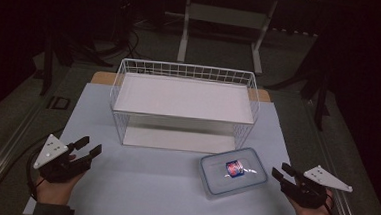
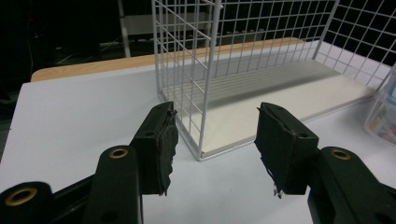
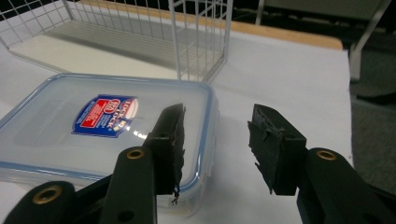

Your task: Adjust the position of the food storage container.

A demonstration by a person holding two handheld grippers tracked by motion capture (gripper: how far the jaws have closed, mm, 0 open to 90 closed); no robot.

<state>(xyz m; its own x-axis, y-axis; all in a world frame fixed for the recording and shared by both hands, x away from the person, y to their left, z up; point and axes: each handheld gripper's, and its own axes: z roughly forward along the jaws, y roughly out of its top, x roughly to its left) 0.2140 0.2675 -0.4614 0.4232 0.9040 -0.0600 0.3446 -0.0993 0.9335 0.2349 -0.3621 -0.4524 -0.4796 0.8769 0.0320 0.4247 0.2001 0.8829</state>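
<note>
Your left gripper (image 1: 89,149) rests at the near left of the white table (image 1: 138,184), jaws spread apart with nothing between them, aimed toward the far right. In the left gripper view those jaws frame the near left corner of the wire rack (image 2: 205,93), which stands just beyond them without touching.

Your right gripper (image 1: 280,172) sits at the near right, jaws likewise parted and empty, pointing toward the far left. In the right gripper view its one jaw overlaps the edge of the plastic container (image 3: 93,135); whether it touches the lid I cannot tell.

There is one container (image 1: 232,171), a clear rectangular box with a blue-rimmed lid on and a red and blue label (image 1: 235,168) at its centre. It lies flat at the near right of the table, just in front of the rack's near right corner and just left of your right gripper. Its long axis runs left to right, turned slightly so the right end lies a little farther away than the left.

There is one wire rack (image 1: 183,104), white, with two white shelves, standing mid-table, its long side running left to right.
</note>
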